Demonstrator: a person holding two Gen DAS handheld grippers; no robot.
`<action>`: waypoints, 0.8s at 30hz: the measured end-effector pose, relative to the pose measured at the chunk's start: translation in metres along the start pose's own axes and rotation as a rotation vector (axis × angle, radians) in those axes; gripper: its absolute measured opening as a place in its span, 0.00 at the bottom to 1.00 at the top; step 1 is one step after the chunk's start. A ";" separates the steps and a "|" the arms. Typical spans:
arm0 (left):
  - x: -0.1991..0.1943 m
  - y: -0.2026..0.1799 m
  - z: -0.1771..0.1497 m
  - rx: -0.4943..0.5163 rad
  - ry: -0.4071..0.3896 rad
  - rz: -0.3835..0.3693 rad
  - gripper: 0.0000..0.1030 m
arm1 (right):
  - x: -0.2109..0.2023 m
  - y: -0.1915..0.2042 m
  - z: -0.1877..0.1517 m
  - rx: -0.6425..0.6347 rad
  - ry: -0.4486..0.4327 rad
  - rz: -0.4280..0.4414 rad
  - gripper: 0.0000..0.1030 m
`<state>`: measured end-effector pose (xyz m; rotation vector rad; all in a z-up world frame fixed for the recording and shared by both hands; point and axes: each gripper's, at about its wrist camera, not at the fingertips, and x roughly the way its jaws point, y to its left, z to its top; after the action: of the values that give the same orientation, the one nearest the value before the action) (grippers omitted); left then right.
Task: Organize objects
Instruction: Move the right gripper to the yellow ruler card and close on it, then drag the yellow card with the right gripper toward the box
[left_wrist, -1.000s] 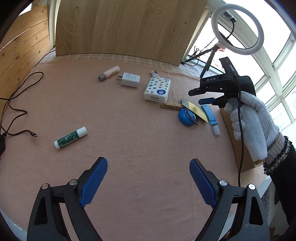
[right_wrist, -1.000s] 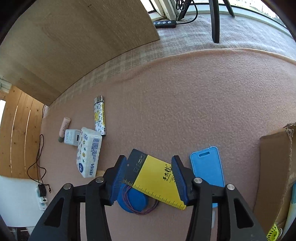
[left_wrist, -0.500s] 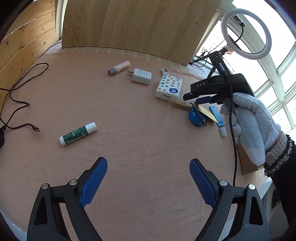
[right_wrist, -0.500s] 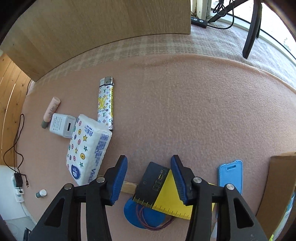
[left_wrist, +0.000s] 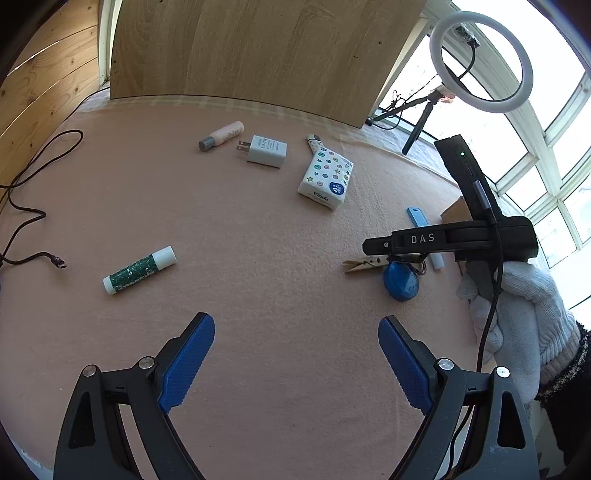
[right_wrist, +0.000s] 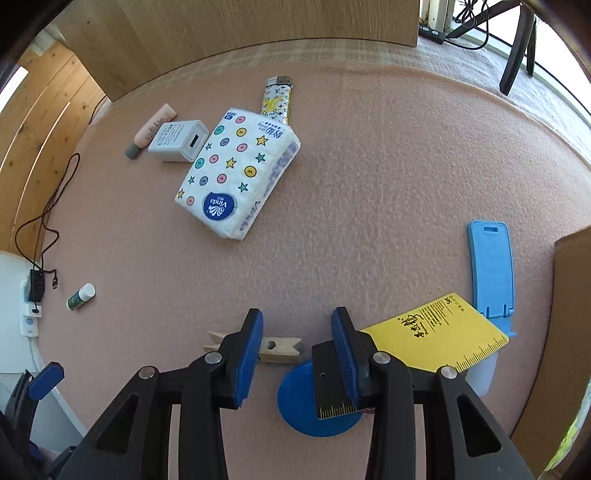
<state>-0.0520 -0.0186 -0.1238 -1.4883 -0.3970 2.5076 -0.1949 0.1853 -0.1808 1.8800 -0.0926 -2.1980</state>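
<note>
My right gripper (right_wrist: 297, 317) points down at the pink mat, its jaws closing. A wooden clothespin (right_wrist: 280, 349) lies under it: the left finger covers its middle and its right end shows in the gap. No pad presses on it. To the right lie a blue disc (right_wrist: 299, 402), a yellow ruler card (right_wrist: 439, 339) and a light blue stand (right_wrist: 491, 266). My left gripper (left_wrist: 295, 354) hovers wide open over bare mat with nothing between its fingers. In its view a gloved hand (left_wrist: 517, 306) holds the right gripper above the clothespin (left_wrist: 364, 264).
A tissue pack (right_wrist: 236, 177), a lighter (right_wrist: 277, 99), a white charger (right_wrist: 177, 142) and a pink tube (right_wrist: 151, 131) lie at the back. A green glue stick (left_wrist: 140, 269) and a black cable (left_wrist: 29, 210) are on the left. A cardboard box (right_wrist: 569, 332) stands at the right edge.
My right gripper has slid left off the yellow card to above the clothespin, rolled somewhat, and its jaws have narrowed. The left gripper has stayed open and almost still.
</note>
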 end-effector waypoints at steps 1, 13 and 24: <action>0.001 -0.001 0.000 0.002 0.003 -0.003 0.90 | -0.002 -0.002 -0.009 0.013 -0.002 0.030 0.34; 0.022 -0.031 0.000 0.072 0.045 -0.033 0.90 | -0.021 -0.025 -0.072 0.058 -0.019 0.106 0.32; 0.032 -0.049 -0.002 0.102 0.061 -0.046 0.90 | -0.070 -0.094 -0.088 0.254 -0.161 0.129 0.32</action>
<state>-0.0643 0.0381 -0.1350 -1.4954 -0.2849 2.4026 -0.1124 0.3023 -0.1480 1.7557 -0.5304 -2.3352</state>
